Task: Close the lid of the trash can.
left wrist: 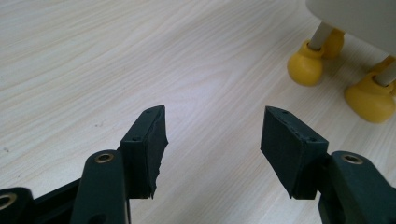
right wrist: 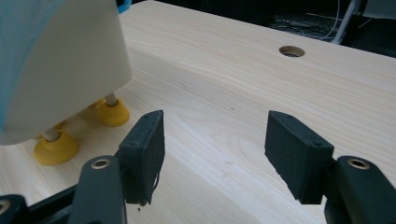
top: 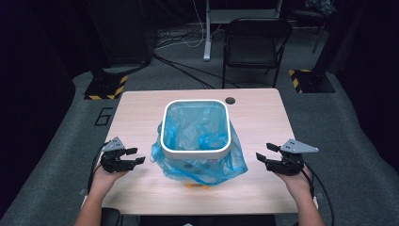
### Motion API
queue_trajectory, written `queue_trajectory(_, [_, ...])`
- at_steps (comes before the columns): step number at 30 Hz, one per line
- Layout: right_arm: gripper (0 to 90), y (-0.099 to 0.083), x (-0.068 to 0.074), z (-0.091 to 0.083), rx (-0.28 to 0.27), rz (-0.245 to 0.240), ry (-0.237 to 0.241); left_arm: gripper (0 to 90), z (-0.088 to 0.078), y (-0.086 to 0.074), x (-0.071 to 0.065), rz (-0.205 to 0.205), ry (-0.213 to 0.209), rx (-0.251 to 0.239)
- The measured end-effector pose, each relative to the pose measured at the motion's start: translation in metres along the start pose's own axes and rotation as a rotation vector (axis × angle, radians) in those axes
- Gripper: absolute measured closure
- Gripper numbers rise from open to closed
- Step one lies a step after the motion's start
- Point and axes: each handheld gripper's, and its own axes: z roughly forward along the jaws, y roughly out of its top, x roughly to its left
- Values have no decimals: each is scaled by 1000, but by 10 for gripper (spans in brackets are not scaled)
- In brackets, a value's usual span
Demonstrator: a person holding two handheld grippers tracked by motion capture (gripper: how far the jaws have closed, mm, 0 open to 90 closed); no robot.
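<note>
A white bin [top: 195, 151] with a blue plastic liner [top: 197, 127] stands mid-table; the liner hangs over its rim and down its sides [top: 233, 162]. The bin rests on yellow feet [left wrist: 306, 67] [right wrist: 55, 148]. My left gripper [top: 133, 156] sits low at the table's left, a little apart from the bag, open with bare wood between its pads [left wrist: 149, 144]. My right gripper [top: 266, 152] is at the bin's right, also open and holding nothing, its pads [right wrist: 294, 151] over the tabletop. In the right gripper view the bin's white wall [right wrist: 70, 70] rises at the left.
The light wooden table [top: 141, 113] has a round cable hole [top: 230, 100] behind the bin. Beyond the table stand a black folding chair [top: 254, 44], a white desk leg [top: 207, 33] and floor cables. Yellow-black striped bases [top: 108, 87] sit on the grey floor.
</note>
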Motion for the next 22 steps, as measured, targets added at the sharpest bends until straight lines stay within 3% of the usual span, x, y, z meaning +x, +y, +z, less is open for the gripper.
queue_trajectory(6, [363, -10, -11, 1, 10, 44, -23, 399, 7, -2, -2, 10, 2, 22])
queue_trajectory(18, [340, -16, -14, 9, 59, 37, -41, 389, 9, -8, 5, -4, 21, 57])
queue_trajectory(22, [218, -16, -17, 12, 58, 59, -8, 370, 6, -10, 8, -14, 30, 72])
